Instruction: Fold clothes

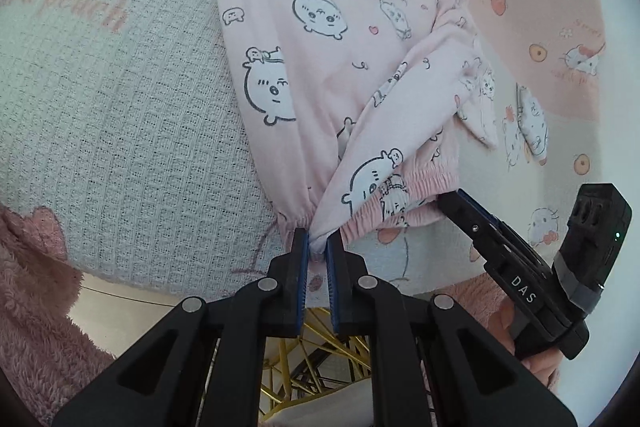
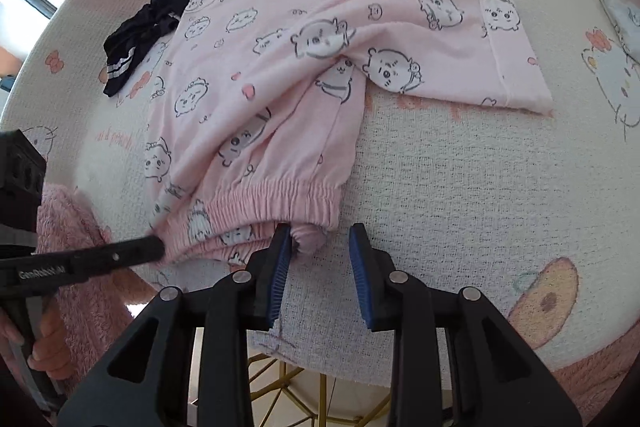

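Left gripper is clamped on a bunched corner of the pale-pink cartoon-print pyjama trousers, waistband end. Right gripper is released, jaws apart; the elastic waistband sits just ahead of its left finger. Risk: thin pinch slips out, or right grabs a single layer and skews the fold.

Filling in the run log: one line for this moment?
step: folding pink pajama pants | left gripper: shut on waistband corner | right gripper: open at waistband | surface: blanket
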